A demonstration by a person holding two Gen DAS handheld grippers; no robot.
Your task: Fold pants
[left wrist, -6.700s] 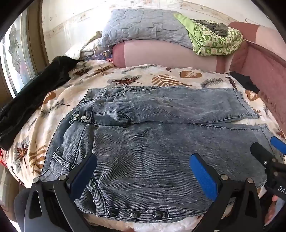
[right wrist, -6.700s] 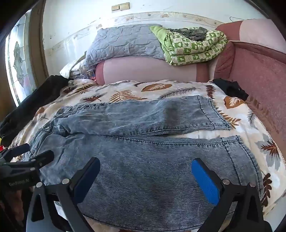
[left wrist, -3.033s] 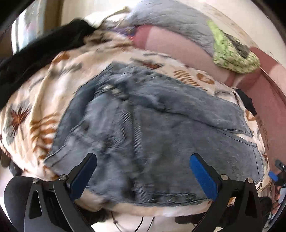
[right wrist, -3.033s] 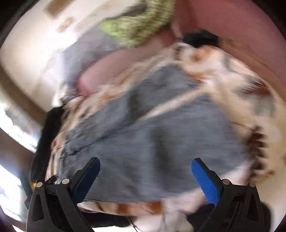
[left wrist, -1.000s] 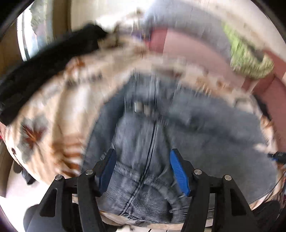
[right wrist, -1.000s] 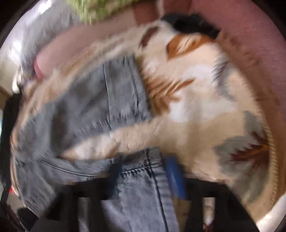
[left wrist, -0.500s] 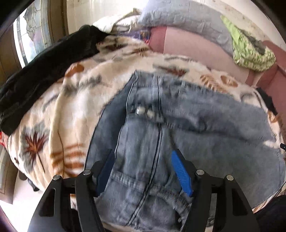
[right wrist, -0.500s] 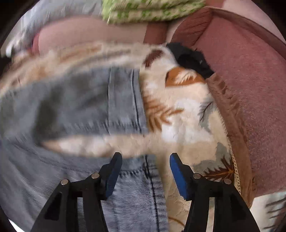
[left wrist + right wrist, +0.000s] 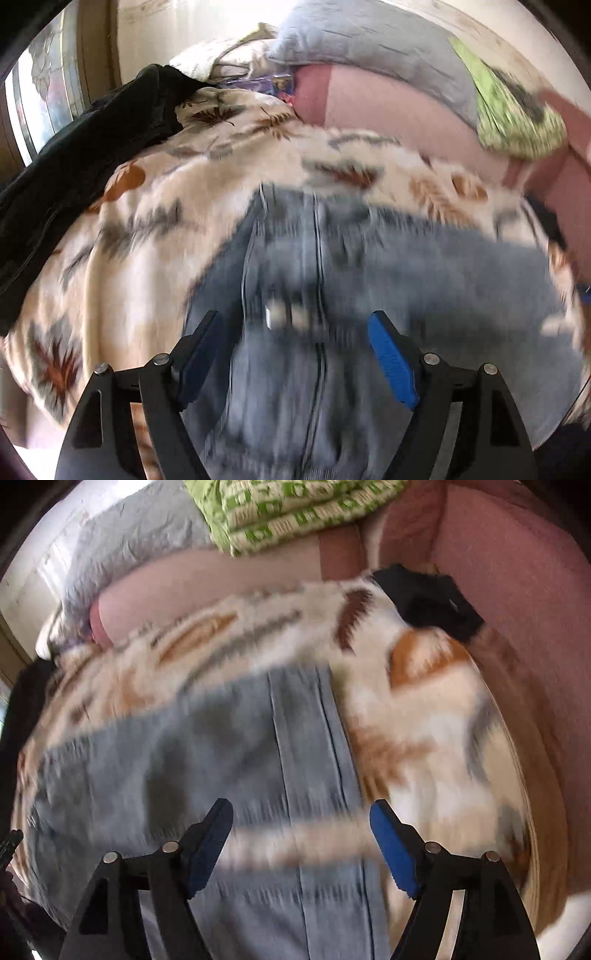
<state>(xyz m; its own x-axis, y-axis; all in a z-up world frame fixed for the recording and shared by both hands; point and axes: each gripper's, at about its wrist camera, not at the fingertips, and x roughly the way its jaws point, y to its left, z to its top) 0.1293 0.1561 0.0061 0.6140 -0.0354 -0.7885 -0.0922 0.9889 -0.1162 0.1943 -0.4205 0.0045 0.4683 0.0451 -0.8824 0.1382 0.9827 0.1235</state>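
On the bed, over a leaf-patterned blanket point(image 9: 140, 229), the grey-blue pants point(image 9: 369, 266) are spread, and both views are blurred. Between the two fingers of the left gripper point(image 9: 295, 354) the waist part of the pants is seen, with a vertical seam and some pale buttons just ahead of the blue pads; denim fills the gap down to the lower edge. The jaws are held partly apart around this cloth, and it cannot be told whether the pads press it. To the left of this gripper a black garment point(image 9: 74, 155) is laid along the edge of the bed.

From the right wrist view, the hem end of a leg point(image 9: 295, 738) is found between and in front of the fingers of the right gripper point(image 9: 299, 842), with bare blanket point(image 9: 424, 738) just beside it on the right. Its jaws are likewise held partly apart over the denim, and contact cannot be judged. Behind the pants a pink bolster point(image 9: 207, 579), a grey pillow point(image 9: 369, 40) and a green patterned cloth point(image 9: 295, 509) are seen
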